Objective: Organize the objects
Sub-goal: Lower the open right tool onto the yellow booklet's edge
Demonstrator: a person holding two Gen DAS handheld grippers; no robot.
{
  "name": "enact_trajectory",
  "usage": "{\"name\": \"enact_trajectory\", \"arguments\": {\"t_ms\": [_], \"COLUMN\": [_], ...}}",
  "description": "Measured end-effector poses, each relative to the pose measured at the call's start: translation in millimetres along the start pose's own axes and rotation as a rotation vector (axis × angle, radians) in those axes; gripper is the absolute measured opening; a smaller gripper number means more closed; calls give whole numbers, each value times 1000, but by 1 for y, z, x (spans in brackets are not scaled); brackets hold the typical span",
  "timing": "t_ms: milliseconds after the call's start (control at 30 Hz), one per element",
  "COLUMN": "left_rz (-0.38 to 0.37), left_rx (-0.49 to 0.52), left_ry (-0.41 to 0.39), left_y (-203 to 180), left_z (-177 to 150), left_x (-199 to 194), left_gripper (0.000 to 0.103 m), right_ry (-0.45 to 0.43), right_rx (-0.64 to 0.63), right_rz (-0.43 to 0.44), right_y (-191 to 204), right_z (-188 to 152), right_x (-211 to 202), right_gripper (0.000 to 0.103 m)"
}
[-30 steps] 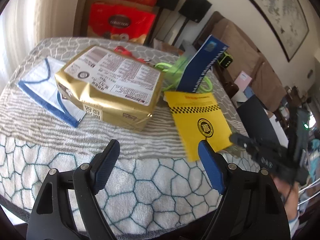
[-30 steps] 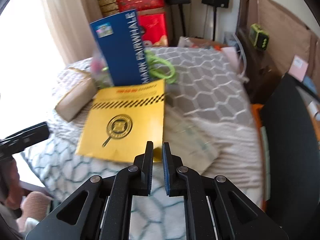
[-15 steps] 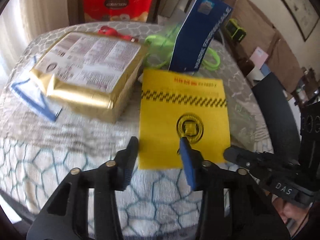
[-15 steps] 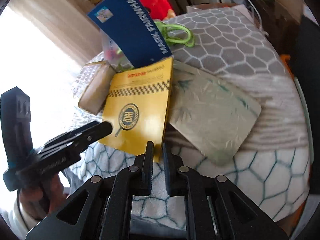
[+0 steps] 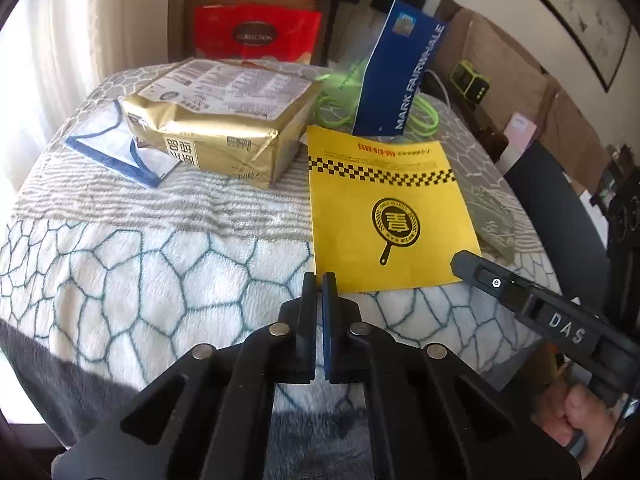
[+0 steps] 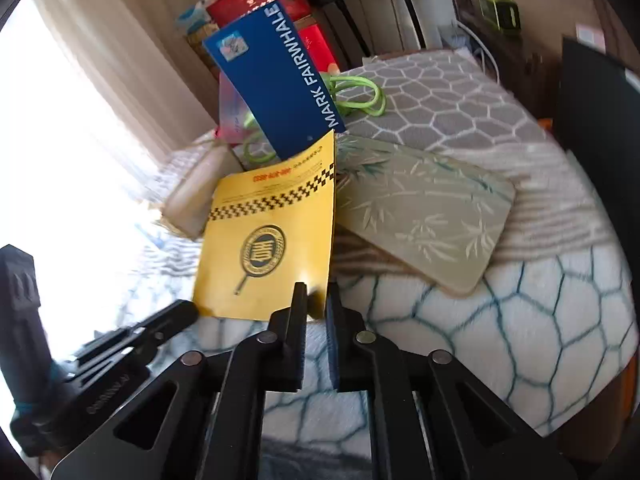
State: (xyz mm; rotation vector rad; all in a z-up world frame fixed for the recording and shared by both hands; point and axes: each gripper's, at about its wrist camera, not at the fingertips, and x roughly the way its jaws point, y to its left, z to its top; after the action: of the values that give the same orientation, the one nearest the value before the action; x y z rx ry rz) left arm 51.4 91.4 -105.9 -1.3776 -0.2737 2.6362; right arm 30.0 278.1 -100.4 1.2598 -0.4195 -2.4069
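A yellow booklet (image 5: 384, 208) (image 6: 268, 240) lies flat on the patterned blanket (image 5: 160, 272). My left gripper (image 5: 319, 278) is shut, its tips at the booklet's near left corner; I cannot tell whether the corner is pinched. My right gripper (image 6: 316, 290) (image 5: 458, 260) is at the near right corner. Its jaws are closing, and the corner shows between them. A blue box (image 5: 396, 76) (image 6: 276, 80) leans upright behind the booklet. A gold packet (image 5: 216, 128) lies to the booklet's left.
A pale green bamboo-patterned pad (image 6: 424, 220) lies partly under the booklet's right side. Green cord (image 5: 424, 120) coils by the blue box. A white and blue sheet (image 5: 108, 148) sits under the gold packet. Red boxes (image 5: 256, 32) stand behind; a dark chair (image 5: 560, 208) is at the right.
My left gripper went from wide open to shut and moved right to the booklet's near left corner. My right gripper rolled and moved onto the near right corner.
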Motion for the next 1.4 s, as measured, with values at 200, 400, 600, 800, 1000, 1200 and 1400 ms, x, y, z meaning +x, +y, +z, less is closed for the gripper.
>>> {"name": "enact_trajectory", "arguments": {"t_ms": [200,400,600,800,1000,1200,1400], "left_rz": [-59,-69,-89,-113,-123,-129,-152], "left_rx": [7,102,48,-19,-30,-74,-82], "left_ry": [-33,-92,-53,-19,20,50,37], "left_y": [-12,-34,-15,6,9,17,22], "left_z": [-4,-10,-15,-10,-8,-20,-25], "left_x": [-40,-62,-50,-38,-33,-24,-29], "left_gripper": [1,1,1,1,1,2,2], "right_ry": [-24,-50,-35,6,13,9,-3], "right_rx": [39,112,118,117,123,160,166], "right_rz": [14,40,52,89,123,154,163], "right_y": [-8,-14,-13,-9,-3,-11,-11], "right_z": [-14,-26,-32,-34,-31,-34,-30], "right_x": [-26,-45,-39,-25,-19,-14,-12], "right_gripper": [5,5,5,5,8,8,14]}}
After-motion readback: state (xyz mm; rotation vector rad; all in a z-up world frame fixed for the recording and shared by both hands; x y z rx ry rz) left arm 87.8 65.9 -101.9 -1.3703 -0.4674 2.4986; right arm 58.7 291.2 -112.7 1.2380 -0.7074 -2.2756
